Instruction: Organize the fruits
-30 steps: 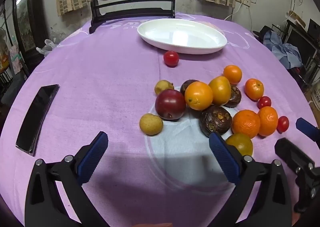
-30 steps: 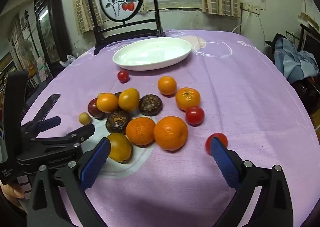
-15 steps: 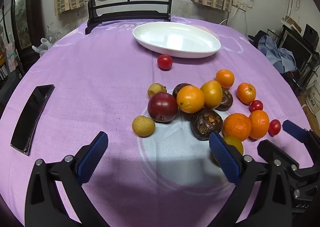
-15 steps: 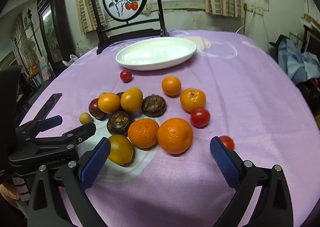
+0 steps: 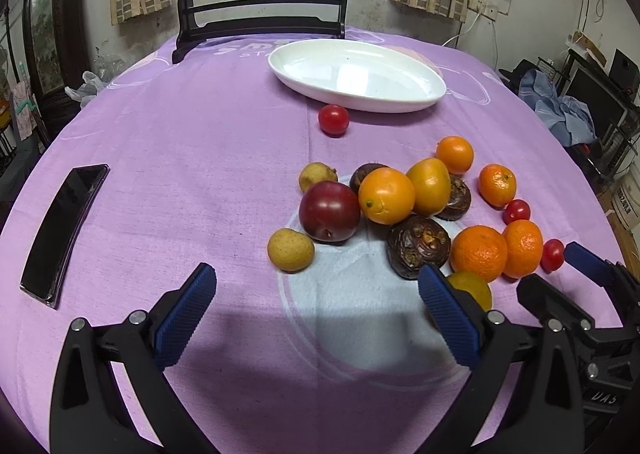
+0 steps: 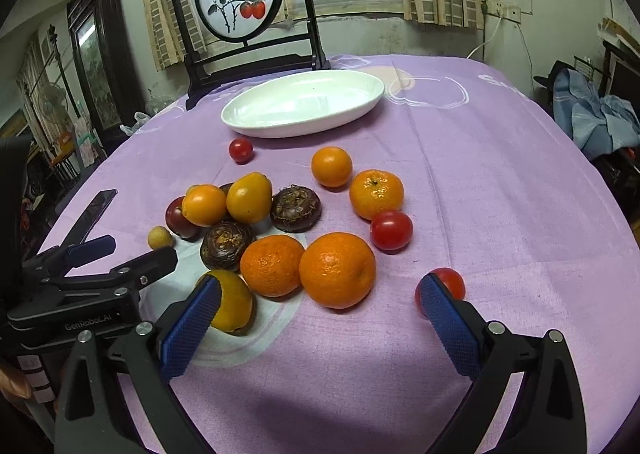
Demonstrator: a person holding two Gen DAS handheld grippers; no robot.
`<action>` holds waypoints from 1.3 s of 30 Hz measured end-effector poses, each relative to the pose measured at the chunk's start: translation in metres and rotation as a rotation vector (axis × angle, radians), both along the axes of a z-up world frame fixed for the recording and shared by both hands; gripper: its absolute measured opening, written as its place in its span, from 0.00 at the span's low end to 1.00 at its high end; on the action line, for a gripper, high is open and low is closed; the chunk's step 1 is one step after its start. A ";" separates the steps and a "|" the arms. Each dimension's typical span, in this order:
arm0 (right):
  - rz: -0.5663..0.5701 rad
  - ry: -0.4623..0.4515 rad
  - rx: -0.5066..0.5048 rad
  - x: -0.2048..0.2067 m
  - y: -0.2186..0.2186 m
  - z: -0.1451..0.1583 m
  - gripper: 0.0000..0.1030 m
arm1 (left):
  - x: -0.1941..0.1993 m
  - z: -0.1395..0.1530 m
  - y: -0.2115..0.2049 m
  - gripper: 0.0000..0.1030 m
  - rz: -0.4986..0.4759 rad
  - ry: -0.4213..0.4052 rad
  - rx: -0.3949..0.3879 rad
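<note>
Left tool (image 5: pixel 316 314) and right tool (image 6: pixel 318 316), both released and holding nothing, hover at 6 o'clock over the table (image 6: pixel 500 173). Ahead, the fruits (image 6: pixel 336 270) lie clustered at centre, none gripped. At 12 o'clock stands the white plate (image 6: pixel 304 105), bare. Step in hand, judged: approach before a first pick; next, straddle one fruit and clench.

free: purple cloth (image 5: pixel 192 173) left of fruit cluster (image 5: pixel 400 209) | block: phone (image 5: pixel 64 230) far left | plate (image 5: pixel 356 73) approach: seemingly open
</note>
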State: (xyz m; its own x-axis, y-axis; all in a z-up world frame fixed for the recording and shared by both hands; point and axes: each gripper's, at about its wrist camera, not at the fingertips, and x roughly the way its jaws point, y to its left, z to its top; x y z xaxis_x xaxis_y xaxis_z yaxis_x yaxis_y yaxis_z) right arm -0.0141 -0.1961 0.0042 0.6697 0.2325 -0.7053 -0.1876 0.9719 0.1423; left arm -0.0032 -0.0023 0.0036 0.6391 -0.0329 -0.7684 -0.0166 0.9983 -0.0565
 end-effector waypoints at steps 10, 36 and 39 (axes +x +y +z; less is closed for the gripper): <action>-0.001 0.005 0.001 0.001 0.000 -0.002 0.97 | 0.000 0.000 0.001 0.96 0.002 -0.002 0.005; 0.009 0.017 0.005 0.002 0.001 -0.003 0.97 | -0.001 -0.001 -0.002 0.96 -0.005 0.002 0.009; 0.009 0.018 0.005 0.002 0.002 -0.003 0.97 | -0.001 -0.001 -0.002 0.96 -0.006 0.004 0.010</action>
State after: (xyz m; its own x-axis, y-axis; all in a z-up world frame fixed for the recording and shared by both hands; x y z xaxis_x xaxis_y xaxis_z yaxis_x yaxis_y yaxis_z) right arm -0.0117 -0.1945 0.0010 0.6552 0.2419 -0.7157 -0.1933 0.9695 0.1507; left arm -0.0040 -0.0047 0.0026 0.6359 -0.0290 -0.7712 -0.0112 0.9988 -0.0469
